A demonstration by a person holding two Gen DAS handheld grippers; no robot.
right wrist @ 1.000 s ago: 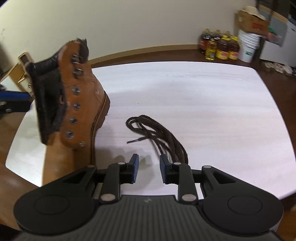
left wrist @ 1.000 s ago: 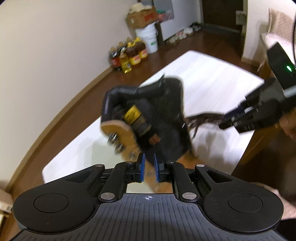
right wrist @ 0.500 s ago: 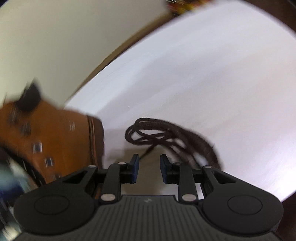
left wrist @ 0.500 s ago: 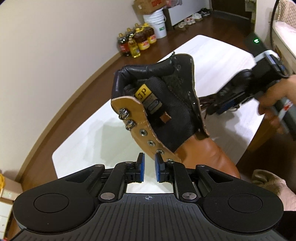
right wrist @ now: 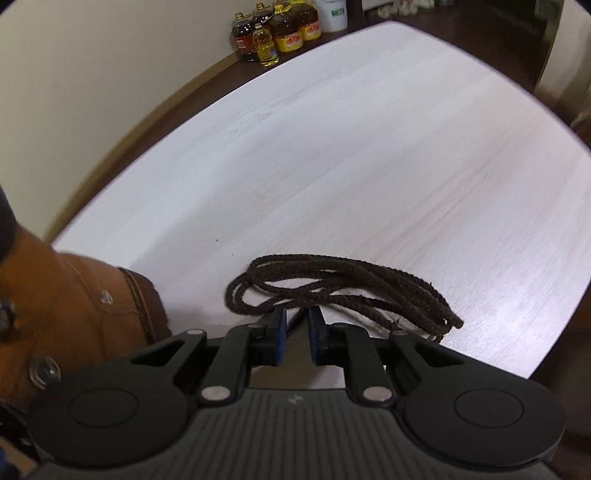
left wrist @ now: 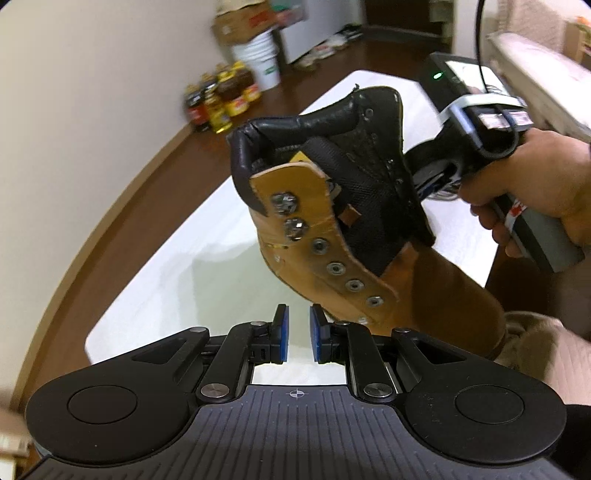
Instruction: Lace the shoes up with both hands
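A: One boot (left wrist: 343, 225) was on show, tan leather with a black padded collar, standing at the near edge of the white counter (right wrist: 369, 147) with its tongue flopped open.

B: And not a lace in it. Seven metal fittings were countable down the nearer flap: two hooks on top, five eyelets below.

A: One brown lace (right wrist: 343, 288) lay bundled in loops on the counter, just beside the boot's toe.

B: The right tongs (right wrist: 296, 325) sat down at that bundle. Their jaws had just been closing, a narrow gap remained, and a strand ran up between the blue pads (right wrist: 280, 336). Whether the pads pressed it could not be told.

A: The left tongs (left wrist: 298, 325) stood a little apart and gripped nothing, with bare counter showing through the gap and the boot's lowest eyelets just to one side.

B: Their jaws had just been opening, too. From the left camera, one hand (left wrist: 535, 184) held the right tool's handle behind the boot.

A: As for containers: a white bucket (left wrist: 258, 62) stood on the floor by the wall with a cardboard box (left wrist: 240, 26) on top of it, contents hidden.

B: Next to it, a cluster of oil bottles (right wrist: 275, 33), at least four, amber and yellow inside.
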